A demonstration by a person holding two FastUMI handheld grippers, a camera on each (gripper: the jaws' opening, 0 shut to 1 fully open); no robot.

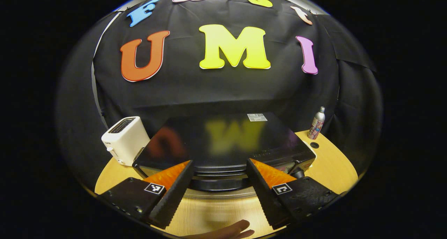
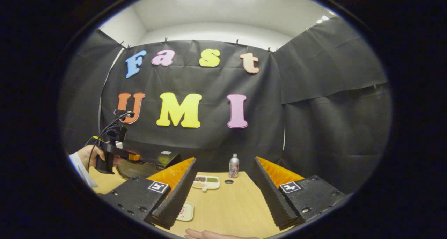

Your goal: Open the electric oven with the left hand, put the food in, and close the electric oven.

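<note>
The black electric oven (image 1: 223,141) stands close in front in the left gripper view, its glossy top mirroring the wall. My left gripper (image 1: 220,161) is open, one finger on each side of the oven's upper front edge, where a dark handle bar (image 1: 218,184) runs; neither finger presses on it. In the right gripper view a hand holds that left gripper (image 2: 134,157) at the oven (image 2: 153,160). My right gripper (image 2: 225,158) hangs open over the table with nothing in it. A white divided food tray (image 2: 206,182) lies beyond its left finger, and a small plate (image 2: 185,211) sits nearer.
A white toaster (image 1: 125,140) stands left of the oven. A metal bottle (image 1: 317,124) stands at the back right, by a round hole (image 1: 314,145) in the wooden table (image 1: 331,165). A person's fingers (image 1: 230,230) show at the bottom edge.
</note>
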